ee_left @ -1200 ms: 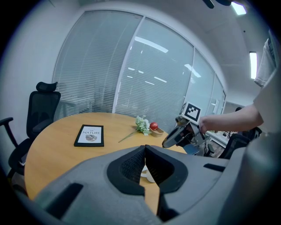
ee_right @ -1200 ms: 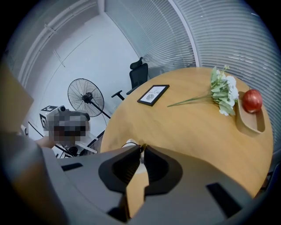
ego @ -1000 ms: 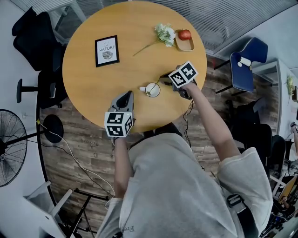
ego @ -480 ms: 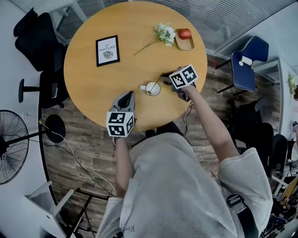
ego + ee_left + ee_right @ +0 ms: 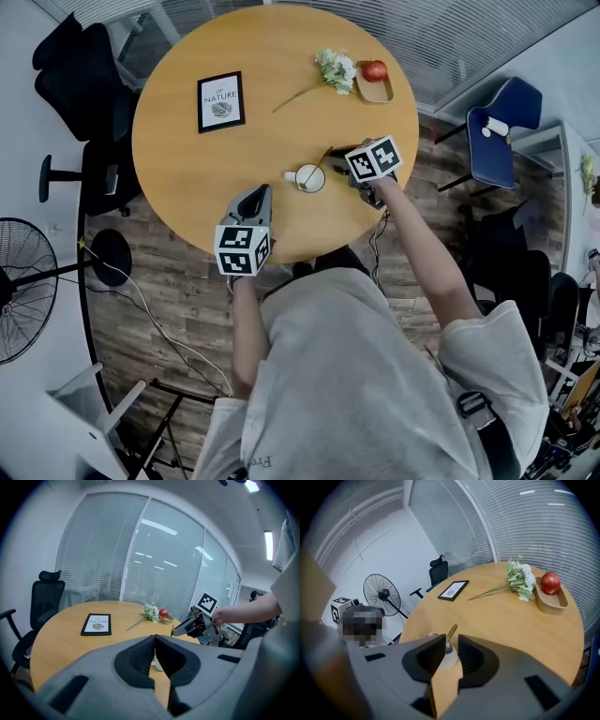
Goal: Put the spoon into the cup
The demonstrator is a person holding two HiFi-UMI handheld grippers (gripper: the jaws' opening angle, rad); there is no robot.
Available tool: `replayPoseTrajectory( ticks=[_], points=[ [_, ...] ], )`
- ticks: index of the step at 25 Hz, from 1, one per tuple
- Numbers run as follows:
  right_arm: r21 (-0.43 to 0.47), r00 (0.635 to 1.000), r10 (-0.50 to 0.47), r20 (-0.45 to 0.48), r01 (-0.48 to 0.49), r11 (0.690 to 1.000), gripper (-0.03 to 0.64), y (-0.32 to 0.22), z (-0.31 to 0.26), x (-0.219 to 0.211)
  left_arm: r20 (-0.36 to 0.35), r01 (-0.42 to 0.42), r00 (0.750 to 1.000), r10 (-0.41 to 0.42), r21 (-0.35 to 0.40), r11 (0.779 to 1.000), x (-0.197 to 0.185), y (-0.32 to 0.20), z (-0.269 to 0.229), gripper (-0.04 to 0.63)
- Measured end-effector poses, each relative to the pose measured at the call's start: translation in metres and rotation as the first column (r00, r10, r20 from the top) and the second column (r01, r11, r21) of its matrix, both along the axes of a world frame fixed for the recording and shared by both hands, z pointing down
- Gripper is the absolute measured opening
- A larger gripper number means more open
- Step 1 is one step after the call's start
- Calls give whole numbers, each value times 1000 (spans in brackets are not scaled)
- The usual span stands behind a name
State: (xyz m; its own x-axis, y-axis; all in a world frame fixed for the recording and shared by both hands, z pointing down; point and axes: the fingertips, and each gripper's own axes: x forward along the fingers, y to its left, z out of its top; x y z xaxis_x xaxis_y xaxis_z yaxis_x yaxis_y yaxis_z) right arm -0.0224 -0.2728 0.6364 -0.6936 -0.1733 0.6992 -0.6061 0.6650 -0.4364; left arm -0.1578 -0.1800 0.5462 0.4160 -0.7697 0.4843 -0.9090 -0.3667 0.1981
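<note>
A white cup [image 5: 307,179] stands on the round wooden table [image 5: 206,169] near its front edge. The spoon [image 5: 320,164] leans in the cup, its handle rising to the right. My right gripper [image 5: 339,161] is just right of the cup. In the right gripper view the jaws [image 5: 451,640] stand slightly apart, open, with the spoon's handle tip [image 5: 451,633] and the cup [image 5: 446,658] just beyond them. My left gripper [image 5: 251,195] rests left of and nearer than the cup. It [image 5: 154,637] is shut on nothing, and a sliver of the cup [image 5: 157,664] shows behind it.
A framed picture [image 5: 221,101] lies at the back left of the table. A flower sprig [image 5: 333,67] and a wooden tray [image 5: 372,91] with a red apple [image 5: 374,70] sit at the back right. Black office chairs [image 5: 80,84], a fan [image 5: 19,309] and a blue chair [image 5: 497,131] surround the table.
My right gripper has drawn back a little to the right, away from the cup, leaving the spoon leaning in it. The left gripper has stayed where it was.
</note>
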Motion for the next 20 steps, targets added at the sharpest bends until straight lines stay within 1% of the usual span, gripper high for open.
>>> replayPoseTrajectory(
  ticks=[4, 8, 13, 16, 18, 20],
  points=[
    [14, 1000, 28, 3, -28, 1000, 77, 4, 0, 6, 0, 0, 1000, 0, 2, 1000, 1, 2, 0, 9],
    [71, 999, 46, -4, -46, 996, 77, 14, -6, 10, -2, -2, 1000, 2, 5, 1000, 3, 3, -2, 9],
    [137, 996, 81, 36, -85, 987, 77, 25, -22, 10, -10, -16, 1000, 16, 6, 1000, 11, 2, -1, 9],
    [230, 993, 94, 68, -107, 967, 77, 28, -36, 7, -11, -24, 1000, 24, 3, 1000, 15, 2, 0, 9],
    [297, 994, 92, 63, -107, 949, 77, 32, -42, 6, -11, -29, 1000, 29, 1, 1000, 19, 3, 1, 9],
    [331, 993, 99, 63, -115, 936, 77, 36, -46, 5, -11, -33, 999, 33, -1, 999, 21, 4, 2, 9]
  ],
)
